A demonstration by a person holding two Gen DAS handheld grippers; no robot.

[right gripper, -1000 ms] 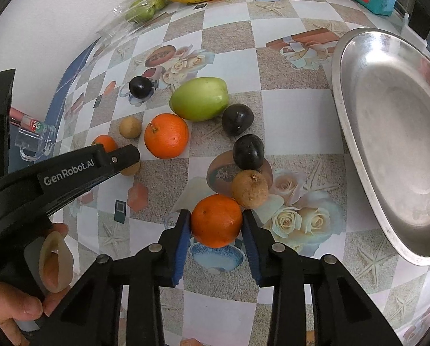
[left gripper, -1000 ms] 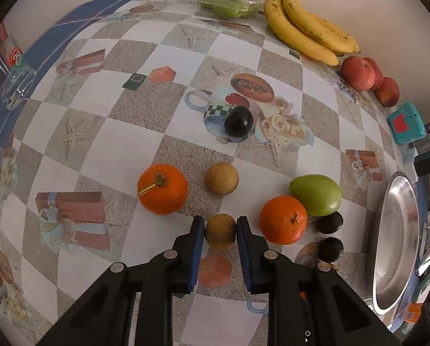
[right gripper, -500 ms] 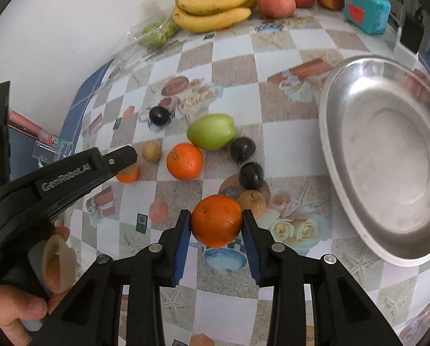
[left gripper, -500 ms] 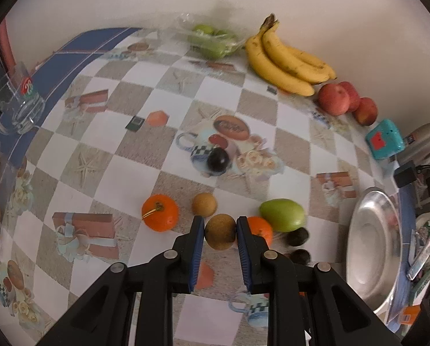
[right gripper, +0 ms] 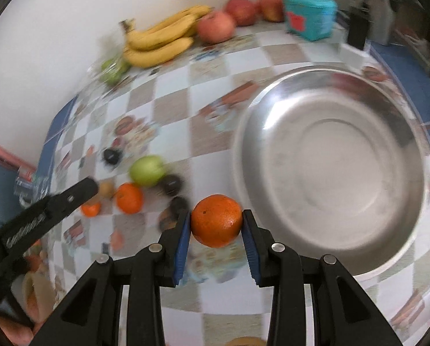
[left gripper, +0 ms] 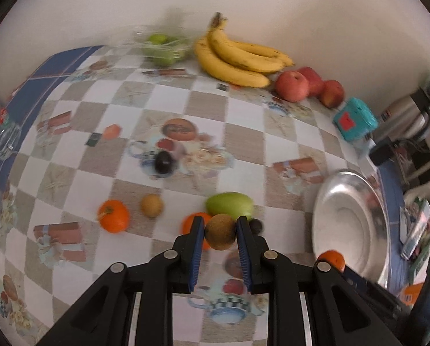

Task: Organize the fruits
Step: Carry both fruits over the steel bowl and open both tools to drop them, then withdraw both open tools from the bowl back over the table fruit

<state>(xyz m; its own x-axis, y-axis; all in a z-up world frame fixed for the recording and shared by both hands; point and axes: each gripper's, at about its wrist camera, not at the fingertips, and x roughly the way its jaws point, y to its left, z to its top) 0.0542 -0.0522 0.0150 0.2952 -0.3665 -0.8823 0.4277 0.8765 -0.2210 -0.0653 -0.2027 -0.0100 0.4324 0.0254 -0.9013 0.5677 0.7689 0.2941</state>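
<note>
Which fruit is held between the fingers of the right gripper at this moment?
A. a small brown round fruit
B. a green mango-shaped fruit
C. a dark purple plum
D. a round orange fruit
D: in the right wrist view, the right gripper is closed on the round orange fruit, beside the large silver metal bowl; the small brown round fruit sits in the left gripper.

Bananas (left gripper: 238, 57) left of apples (left gripper: 307, 88)

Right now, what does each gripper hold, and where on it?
Left gripper: brown fruit, pinched across its sides. Right gripper: orange, pinched across its sides.
</note>
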